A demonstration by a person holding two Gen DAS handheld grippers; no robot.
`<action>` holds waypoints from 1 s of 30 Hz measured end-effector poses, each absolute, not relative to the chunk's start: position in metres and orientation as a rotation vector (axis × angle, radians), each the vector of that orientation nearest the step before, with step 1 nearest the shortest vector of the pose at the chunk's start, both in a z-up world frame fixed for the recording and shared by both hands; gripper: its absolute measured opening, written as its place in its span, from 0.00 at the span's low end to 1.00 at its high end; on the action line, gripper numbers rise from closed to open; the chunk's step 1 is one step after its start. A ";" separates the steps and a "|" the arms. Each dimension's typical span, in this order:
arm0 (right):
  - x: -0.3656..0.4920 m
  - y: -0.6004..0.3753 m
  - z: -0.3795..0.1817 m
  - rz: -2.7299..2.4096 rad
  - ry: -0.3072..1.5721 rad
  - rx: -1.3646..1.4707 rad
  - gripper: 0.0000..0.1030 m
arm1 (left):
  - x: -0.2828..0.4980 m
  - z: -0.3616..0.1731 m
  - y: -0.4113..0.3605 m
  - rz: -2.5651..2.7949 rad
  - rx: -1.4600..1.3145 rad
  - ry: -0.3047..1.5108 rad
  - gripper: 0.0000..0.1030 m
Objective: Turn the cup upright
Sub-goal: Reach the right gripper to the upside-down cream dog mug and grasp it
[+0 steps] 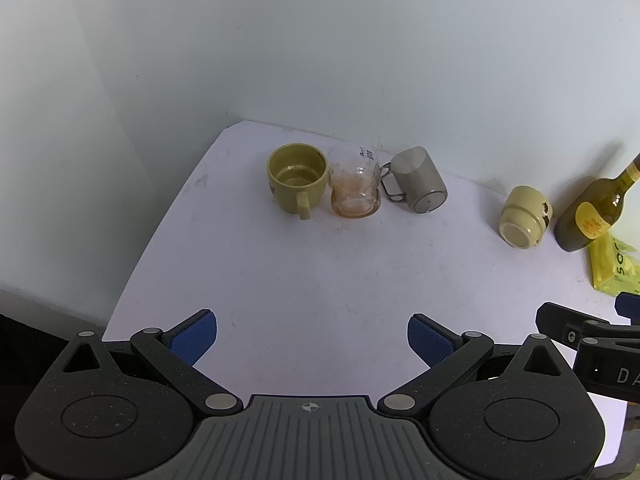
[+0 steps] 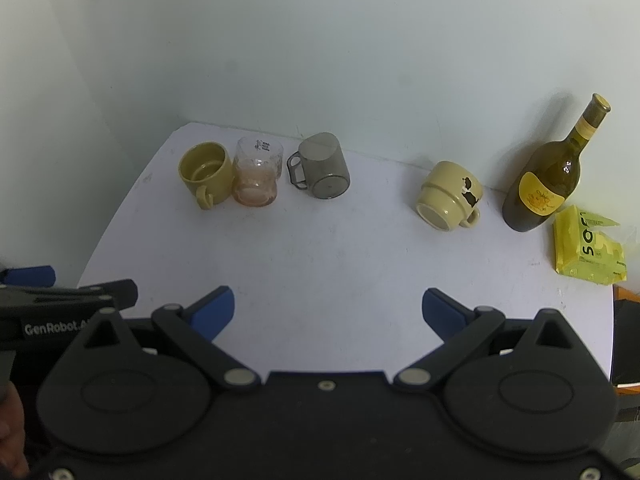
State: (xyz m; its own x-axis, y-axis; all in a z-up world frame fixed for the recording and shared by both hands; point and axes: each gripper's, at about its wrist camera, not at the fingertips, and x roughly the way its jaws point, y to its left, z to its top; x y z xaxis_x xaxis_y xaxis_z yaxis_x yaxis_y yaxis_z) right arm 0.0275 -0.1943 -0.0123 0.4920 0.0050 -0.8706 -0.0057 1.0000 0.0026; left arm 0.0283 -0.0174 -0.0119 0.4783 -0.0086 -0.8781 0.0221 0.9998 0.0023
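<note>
Cream cup (image 2: 448, 196) upside down on table (image 2: 320, 248), both hand-held grippers (image 1: 312, 338) (image 2: 328, 312) wide apart, holding nothing

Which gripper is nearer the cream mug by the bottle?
Right. The right gripper faces the cream mug slightly to its right; the left gripper sits further left, seeing it far right. Both hang open, well short.

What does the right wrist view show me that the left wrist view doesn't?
Only the right wrist view shows the whole wine bottle with its neck, the full yellow packet and the cream mug's handle. Only the left wrist view shows the right gripper entering at its edge. Both show the olive mug, glass cup, upside-down grey cup, white table and open jaws.
</note>
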 end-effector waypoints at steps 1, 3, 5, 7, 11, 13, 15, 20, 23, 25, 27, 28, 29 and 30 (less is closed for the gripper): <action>0.028 -0.195 -0.013 0.006 1.057 0.000 0.98 | 0.028 -0.012 -0.019 -0.021 0.016 1.072 1.00; 0.028 -0.197 -0.014 0.007 1.061 0.006 0.98 | 0.027 -0.014 -0.020 -0.026 0.010 1.079 1.00; 0.033 -0.204 -0.021 0.015 1.083 0.038 0.98 | 0.028 -0.017 -0.020 -0.020 -0.003 1.094 1.00; 0.039 -0.216 -0.030 0.011 1.078 0.080 0.98 | 0.029 -0.018 -0.018 -0.005 -0.006 1.094 1.00; 0.054 -0.238 -0.060 -0.037 0.973 -0.003 0.99 | 0.025 -0.017 -0.008 0.042 -0.051 1.082 1.00; 0.065 -0.248 -0.076 -0.032 0.941 -0.052 0.99 | 0.022 -0.017 -0.002 0.056 -0.084 1.075 1.00; 0.078 -0.261 -0.091 -0.029 0.931 -0.092 0.99 | 0.017 -0.017 0.005 0.095 -0.127 1.072 1.00; 0.119 -0.293 -0.126 -0.039 0.956 -0.107 0.97 | 0.007 -0.014 0.010 0.199 -0.138 1.064 1.00; 0.138 -0.312 -0.139 -0.063 0.964 -0.073 0.92 | 0.001 -0.013 0.011 0.237 -0.139 1.073 1.00; 0.153 -0.324 -0.148 -0.093 0.969 -0.043 0.92 | -0.004 -0.013 0.013 0.264 -0.151 1.078 1.00; 0.167 -0.336 -0.155 -0.123 0.980 0.002 0.91 | -0.008 -0.011 0.012 0.295 -0.160 1.082 1.00; 0.172 -0.340 -0.157 -0.134 0.983 0.018 0.91 | -0.010 -0.011 0.012 0.302 -0.162 1.080 1.00; 0.178 -0.346 -0.158 -0.145 0.986 0.038 0.91 | -0.012 -0.009 0.011 0.320 -0.172 1.077 1.00; 0.183 -0.350 -0.159 -0.153 0.987 0.059 0.91 | -0.015 -0.008 0.012 0.332 -0.181 1.071 1.00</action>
